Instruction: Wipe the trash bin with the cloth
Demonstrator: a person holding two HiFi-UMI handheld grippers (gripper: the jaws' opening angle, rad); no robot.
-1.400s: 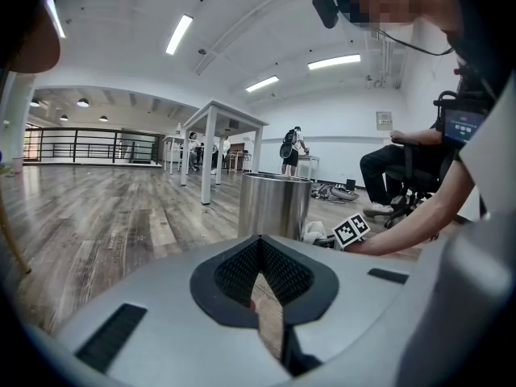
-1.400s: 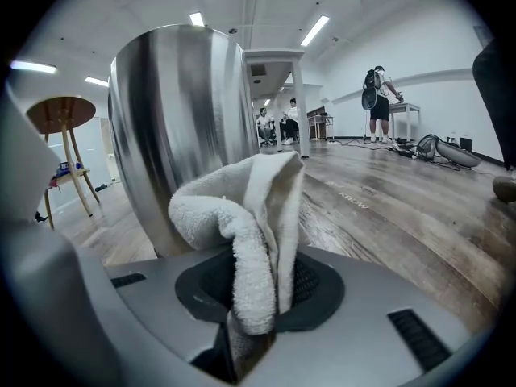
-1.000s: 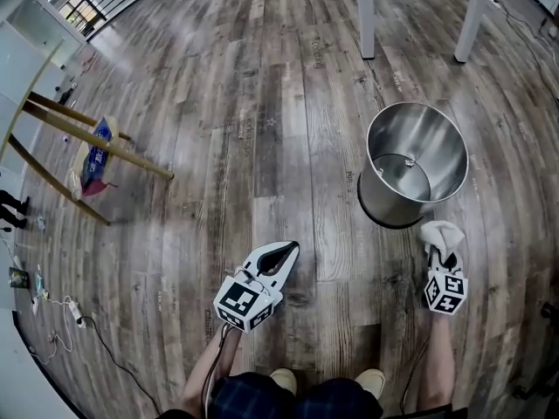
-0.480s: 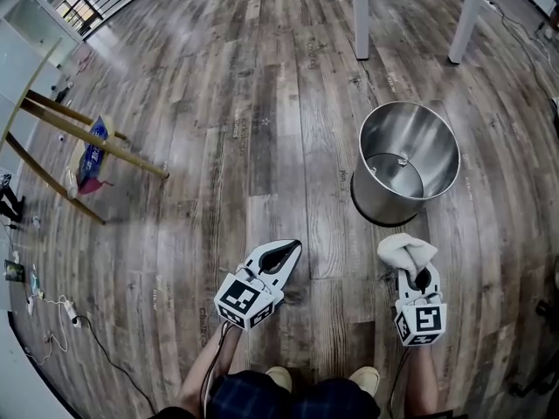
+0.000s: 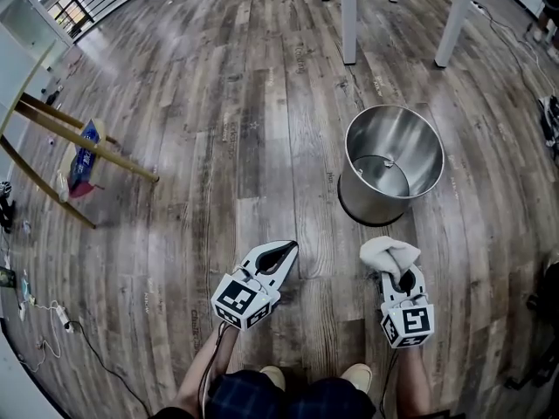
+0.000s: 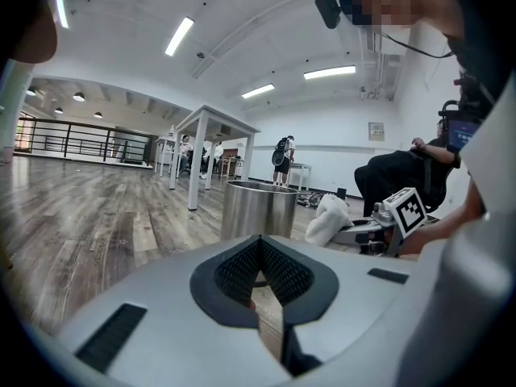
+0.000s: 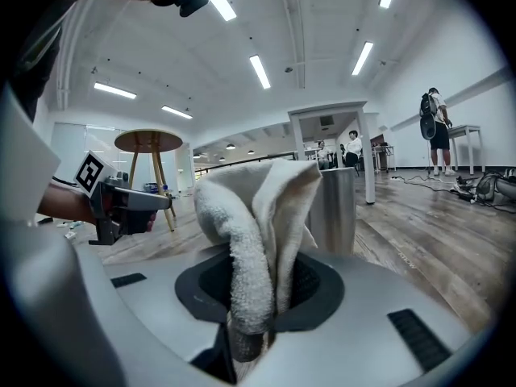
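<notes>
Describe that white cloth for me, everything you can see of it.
The cloth is white and looks like soft terry towelling. It is bunched into thick folds, its lower end pinched between the jaws of the right gripper, which are shut on it. The loose part stands up and flops forward past the jaw tips. It sits just short of the steel trash bin, with a gap between them in the head view.

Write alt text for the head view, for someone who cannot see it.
From above, the person's right gripper is shut on a white cloth just short of an upright, open steel trash bin on a wood-plank floor. The left gripper, shut and empty, is held beside it, farther from the bin.
</notes>
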